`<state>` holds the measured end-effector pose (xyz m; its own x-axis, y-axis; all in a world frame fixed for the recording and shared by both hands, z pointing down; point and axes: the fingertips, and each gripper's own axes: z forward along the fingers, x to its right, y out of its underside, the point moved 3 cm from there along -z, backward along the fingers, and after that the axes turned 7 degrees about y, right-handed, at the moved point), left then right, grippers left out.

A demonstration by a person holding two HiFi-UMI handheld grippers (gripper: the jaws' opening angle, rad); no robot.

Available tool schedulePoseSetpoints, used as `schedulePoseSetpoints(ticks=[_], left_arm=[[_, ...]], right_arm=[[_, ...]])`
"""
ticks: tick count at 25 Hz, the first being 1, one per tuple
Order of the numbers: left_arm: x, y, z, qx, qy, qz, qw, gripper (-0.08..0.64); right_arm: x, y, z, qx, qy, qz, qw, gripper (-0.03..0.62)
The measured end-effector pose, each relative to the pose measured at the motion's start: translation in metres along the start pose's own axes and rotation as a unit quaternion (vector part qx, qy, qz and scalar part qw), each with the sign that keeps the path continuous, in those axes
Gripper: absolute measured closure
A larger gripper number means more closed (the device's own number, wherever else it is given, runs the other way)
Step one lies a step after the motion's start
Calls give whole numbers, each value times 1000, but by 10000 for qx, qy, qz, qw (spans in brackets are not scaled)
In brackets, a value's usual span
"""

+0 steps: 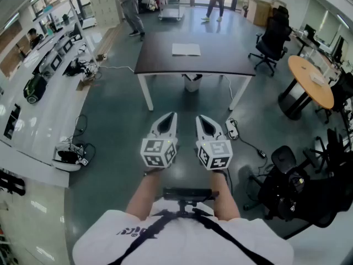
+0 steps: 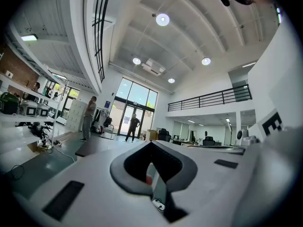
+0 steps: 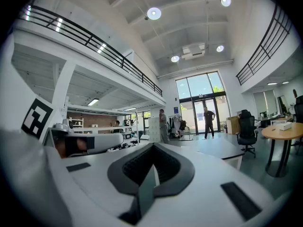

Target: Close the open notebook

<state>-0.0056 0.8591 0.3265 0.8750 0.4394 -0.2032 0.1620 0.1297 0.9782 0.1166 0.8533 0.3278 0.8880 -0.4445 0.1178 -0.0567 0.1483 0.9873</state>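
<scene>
- Open white notebook (image 1: pixel 186 49) flat on the dark rectangular table (image 1: pixel 160 66), long side running left to right in the head view.
- Straight ahead of the jaws and well apart, on the line between them; neither hand clearly nearer.
- Left gripper (image 1: pixel 170 118) and right gripper (image 1: pixel 202 120) level, side by side, jaws pressed together on nothing.
</scene>
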Motion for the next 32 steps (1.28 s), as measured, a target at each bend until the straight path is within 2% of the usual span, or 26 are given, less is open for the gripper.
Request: schedulePoseSetpoints(ticks=[4, 8, 13, 17, 22, 28, 32], left_arm=[[-5, -13, 34, 208, 86, 192, 9996, 552], [-6, -18, 39, 107, 60, 336, 9994, 552], [-25, -12, 42, -11, -56, 242, 9997, 552], [-49, -12, 59, -39, -18, 173, 9998, 552], [-85, -16, 104, 0, 165, 36, 9999, 552], [-137, -49, 163, 161, 520, 88, 9985, 552], [-177, -63, 187, 219, 692, 176, 9972, 552]], right_arm=[[15, -17, 30, 272, -54, -100, 9996, 600], [15, -22, 42, 255, -135, -47, 9996, 598], [16, -19, 57, 245, -167, 197, 9994, 598], [19, -16, 81, 172, -89, 240, 9995, 600], [31, -21, 129, 139, 81, 122, 9998, 598], [36, -51, 205, 302, 333, -2, 9990, 598], [25, -57, 256, 341, 441, -61, 9984, 600]])
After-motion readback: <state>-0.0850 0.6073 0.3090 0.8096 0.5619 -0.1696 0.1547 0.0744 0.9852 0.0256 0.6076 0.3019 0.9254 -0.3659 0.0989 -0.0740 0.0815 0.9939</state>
